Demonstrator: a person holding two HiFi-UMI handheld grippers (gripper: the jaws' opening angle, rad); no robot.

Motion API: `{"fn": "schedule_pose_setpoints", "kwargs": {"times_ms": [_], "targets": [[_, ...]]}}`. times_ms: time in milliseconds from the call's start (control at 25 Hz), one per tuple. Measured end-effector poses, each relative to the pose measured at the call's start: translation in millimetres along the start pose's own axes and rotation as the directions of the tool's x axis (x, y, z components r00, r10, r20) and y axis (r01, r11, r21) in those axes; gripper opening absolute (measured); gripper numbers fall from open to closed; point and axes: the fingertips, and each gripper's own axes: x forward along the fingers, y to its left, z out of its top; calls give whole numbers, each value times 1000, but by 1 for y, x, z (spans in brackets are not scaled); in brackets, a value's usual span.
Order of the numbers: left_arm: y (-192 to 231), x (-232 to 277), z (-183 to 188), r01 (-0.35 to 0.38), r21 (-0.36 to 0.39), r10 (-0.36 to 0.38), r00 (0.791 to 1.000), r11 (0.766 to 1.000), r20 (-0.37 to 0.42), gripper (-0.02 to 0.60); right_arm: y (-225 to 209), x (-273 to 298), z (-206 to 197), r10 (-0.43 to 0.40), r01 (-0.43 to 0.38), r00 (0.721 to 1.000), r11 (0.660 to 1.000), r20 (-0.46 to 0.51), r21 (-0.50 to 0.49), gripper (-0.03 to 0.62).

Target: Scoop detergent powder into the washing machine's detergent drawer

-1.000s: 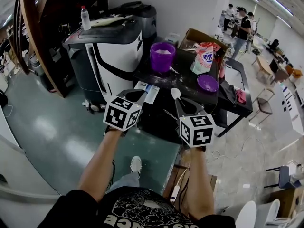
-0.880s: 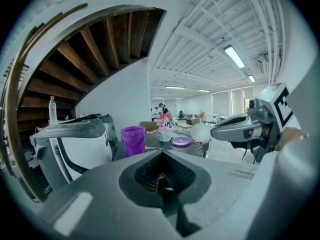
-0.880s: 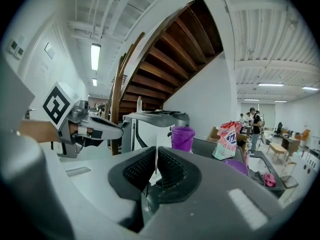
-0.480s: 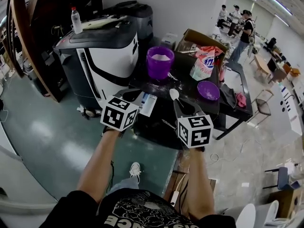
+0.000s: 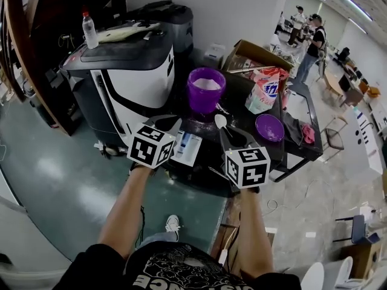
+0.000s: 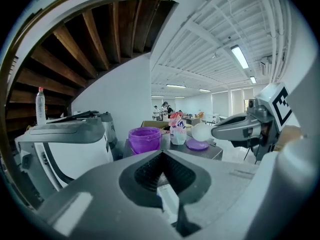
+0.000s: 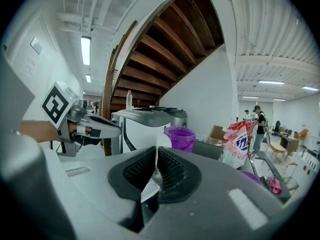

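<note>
1. Detergent powder point(image 5: 207, 83) is seen as a white mass inside a purple tub point(image 5: 202, 101), which is set on the dark tabletop point(image 5: 240, 112).
2. The right tool point(image 5: 228, 133) is held on the near side of the tub, apart from it. Its jaws are pressed onto the thin handle of a white spoon point(image 5: 221, 121), so the spoon is pinched upright between them. The spoon's round bowl is raised above the tabletop, just short of the tub. Whether powder is carried in the bowl cannot be told.
3. The left tool point(image 5: 167, 124) is held on the near side of the tub and a little to its left, level with the right tool. Its jaws are pressed together and nothing is pinched between them.
4. A flat white and blue item point(image 5: 187, 148) is laid on the tabletop on the near side of the tub, between the two tools. What it is cannot be told.
5. To the right of the tub, a detergent bag point(image 5: 265, 92) is stood upright, and a purple lid point(image 5: 269, 127) is laid flat nearer the person than the bag.
6. To the left of the tub, a large white and dark machine point(image 5: 136, 71) is placed just beside the tabletop, and a clear bottle point(image 5: 89, 30) is stood upright on its top.
7. Behind the tub and to its right, an open cardboard box point(image 5: 257, 54) is seen, and people point(image 5: 308, 35) are seen well beyond it.
</note>
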Motion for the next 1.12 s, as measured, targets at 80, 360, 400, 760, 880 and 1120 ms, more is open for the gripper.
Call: {"fn": "schedule_pose_setpoints", "kwargs": {"times_ms": [80, 360, 400, 760, 880, 1120], "targets": [[10, 8, 1, 3, 0, -3, 1000, 1000, -3, 0, -3, 11, 4, -5, 5, 1000, 1000, -5, 1, 38], [43, 32, 8, 6, -4, -6, 1000, 1000, -5, 0, -14, 45, 19, -18, 18, 1000, 1000, -8, 5, 38], [47, 36, 9, 10, -3, -10, 1000, 1000, -6, 0, -16, 50, 20, -20, 20, 1000, 1000, -9, 7, 38], [72, 67, 15, 36, 5, -36, 999, 999, -17, 0, -29, 87, 26, -34, 34, 999, 999, -26, 21, 38], [81, 77, 15, 42, 1, -42, 999, 999, -18, 0, -33, 100, 27, -43, 44, 999, 999, -34, 16, 38], [95, 95, 15, 63, 3, -63, 998, 998, -25, 0, -38, 122, 34, -53, 54, 998, 998, -38, 12, 38]]}}
